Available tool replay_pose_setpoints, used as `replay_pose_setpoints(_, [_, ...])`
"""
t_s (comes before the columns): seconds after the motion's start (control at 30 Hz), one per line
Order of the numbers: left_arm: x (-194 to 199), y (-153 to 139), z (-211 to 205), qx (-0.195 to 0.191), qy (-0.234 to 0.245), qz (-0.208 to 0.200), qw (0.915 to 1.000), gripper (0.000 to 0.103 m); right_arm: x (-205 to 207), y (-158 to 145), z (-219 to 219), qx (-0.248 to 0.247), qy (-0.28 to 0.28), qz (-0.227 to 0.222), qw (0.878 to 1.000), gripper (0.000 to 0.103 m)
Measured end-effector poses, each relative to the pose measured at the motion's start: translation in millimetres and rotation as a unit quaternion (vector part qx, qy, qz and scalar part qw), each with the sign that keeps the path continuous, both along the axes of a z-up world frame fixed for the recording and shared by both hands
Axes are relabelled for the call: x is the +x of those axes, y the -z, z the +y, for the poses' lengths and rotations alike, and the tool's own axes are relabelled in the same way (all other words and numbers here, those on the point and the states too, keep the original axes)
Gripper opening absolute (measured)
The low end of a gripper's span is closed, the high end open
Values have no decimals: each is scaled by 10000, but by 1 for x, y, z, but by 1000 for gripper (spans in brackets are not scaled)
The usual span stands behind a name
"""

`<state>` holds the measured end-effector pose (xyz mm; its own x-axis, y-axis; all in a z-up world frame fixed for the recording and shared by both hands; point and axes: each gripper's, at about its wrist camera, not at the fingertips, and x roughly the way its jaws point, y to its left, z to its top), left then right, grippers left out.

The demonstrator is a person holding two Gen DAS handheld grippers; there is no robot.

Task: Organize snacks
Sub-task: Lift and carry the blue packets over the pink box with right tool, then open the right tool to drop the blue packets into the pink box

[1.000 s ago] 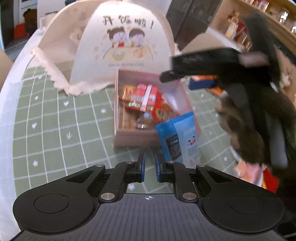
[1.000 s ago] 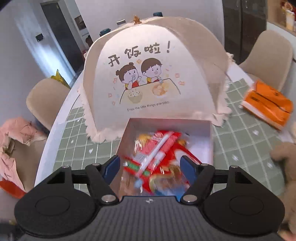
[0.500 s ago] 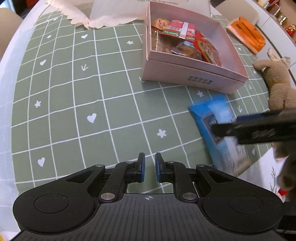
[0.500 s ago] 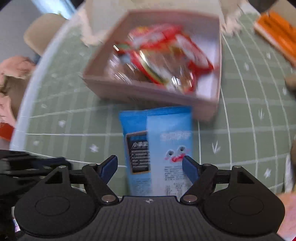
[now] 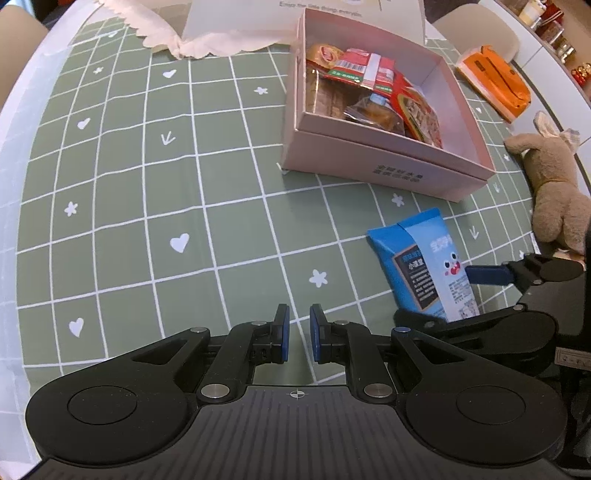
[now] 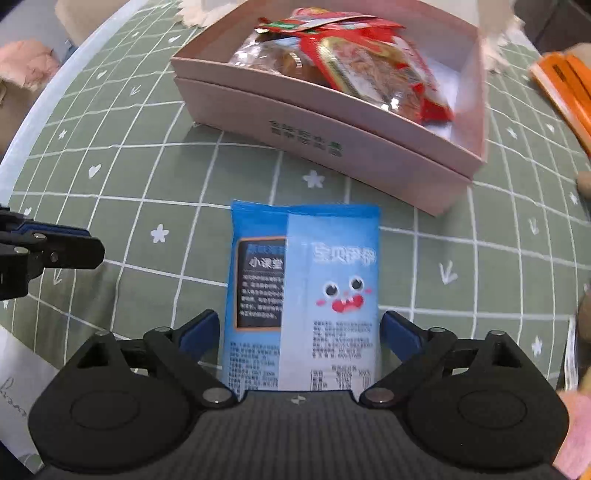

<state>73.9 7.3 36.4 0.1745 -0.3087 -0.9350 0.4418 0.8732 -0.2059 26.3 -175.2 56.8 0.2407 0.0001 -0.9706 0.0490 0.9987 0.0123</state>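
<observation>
A blue snack packet with a cartoon face lies flat on the green checked cloth, in front of a pink box that holds several red and clear snack packs. My right gripper is open, low over the cloth, with one finger on each side of the packet's near end. The packet and box also show in the left wrist view. My left gripper is shut and empty, to the left of the packet above bare cloth.
A white food cover stands behind the box. An orange pack and a plush toy lie at the right. A chair with pink cloth is beyond the table's left edge. A white paper lies at near left.
My right gripper left the box, swung down and came in around the blue packet's near end. My left gripper tilted down toward the cloth and stayed shut.
</observation>
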Motion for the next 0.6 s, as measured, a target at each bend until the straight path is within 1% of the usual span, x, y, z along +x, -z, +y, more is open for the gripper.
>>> replay_pose_setpoints(0.07, [-1, 0, 0, -24, 30, 16, 10000, 15, -2, -15, 4, -21, -72, -78, 9999, 74])
replay_pose_setpoints(0.17, [-2, 0, 4, -37, 37, 15, 10000, 15, -4, -49, 8, -115, -227, -477, 9985, 74])
replay_pose_setpoints(0.23, [-1, -2, 8, -90, 13, 42, 10000, 15, 5, -80, 8, -142, -315, -851, 9958, 74])
replay_pose_setpoints(0.3, [-1, -7, 8, -189, 52, 42, 9998, 15, 23, -107, -2, -276, -275, -1192, 9921, 74])
replay_pose_setpoints(0.37, [-1, -16, 6, -300, 159, -56, 9994, 15, 47, -125, -12, -418, -155, -1427, 9888, 74])
replay_pose_setpoints(0.4, [0, -21, 5, -365, 211, -132, 9990, 15, 63, -132, -22, -440, -49, -1549, 9869, 79])
replay_pose_setpoints(0.47, [2, -33, 4, -604, 289, -272, 9974, 16, 91, -135, -36, -335, 116, -1630, 9860, 84])
replay_pose_setpoints(0.53, [3, -40, 5, -797, 355, -395, 9954, 18, 117, -131, -53, -152, 378, -1583, 9865, 85])
replay_pose_setpoints(0.6, [1, -46, 4, -826, 402, -577, 9941, 18, 128, -124, -62, 99, 541, -1539, 9866, 85])
